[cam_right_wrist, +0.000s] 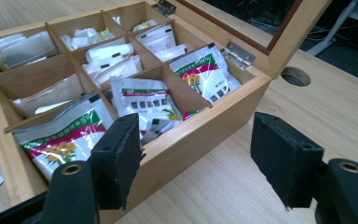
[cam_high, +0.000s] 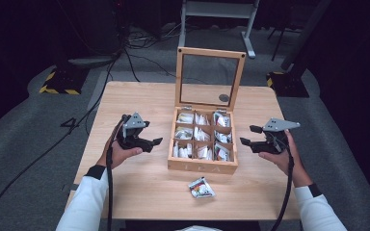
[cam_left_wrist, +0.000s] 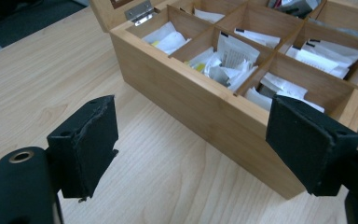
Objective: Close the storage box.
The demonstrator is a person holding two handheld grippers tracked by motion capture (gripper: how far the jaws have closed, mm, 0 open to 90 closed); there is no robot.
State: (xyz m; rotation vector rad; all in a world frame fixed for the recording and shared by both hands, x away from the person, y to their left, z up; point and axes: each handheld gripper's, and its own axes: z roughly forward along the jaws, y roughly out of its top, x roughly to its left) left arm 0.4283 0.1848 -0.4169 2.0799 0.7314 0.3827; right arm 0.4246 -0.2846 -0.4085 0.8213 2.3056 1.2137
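Between both pairs of jaws sits nothing but air: the left gripper [cam_high: 147,142] and the right gripper [cam_high: 249,135] are spread wide and hold nothing. The wooden box [cam_high: 202,167] is dead centre between them, left gripper at its 9 o'clock, right gripper at its 3 o'clock, both just off its side walls and not touching. From the left gripper view the box wall [cam_left_wrist: 205,116] runs across between the two black pads, a bit past them; from the right gripper view the box corner [cam_right_wrist: 200,140] sits between the pads too.

Counts: two grippers, one box, nine compartments in a three by three grid, one loose sachet [cam_high: 202,187] lying on the surface at the box's 6 o'clock, near its front wall. Every compartment has packets in it, too many and too jumbled to count.

Materials: the box is pale bamboo-looking wood with thin dividers, metal hinges [cam_right_wrist: 238,52], and a wood-framed lid [cam_high: 210,77] with a clear pane, standing upright at 12 o'clock. The packets [cam_right_wrist: 144,100] are flat and glossy, mostly white, some with green and magenta bands and a yellow flower print. The jaw pads look like matte black foam with ragged edges. The surface [cam_high: 139,192] is light wood grain with a round cable hole [cam_right_wrist: 295,76] by the lid.
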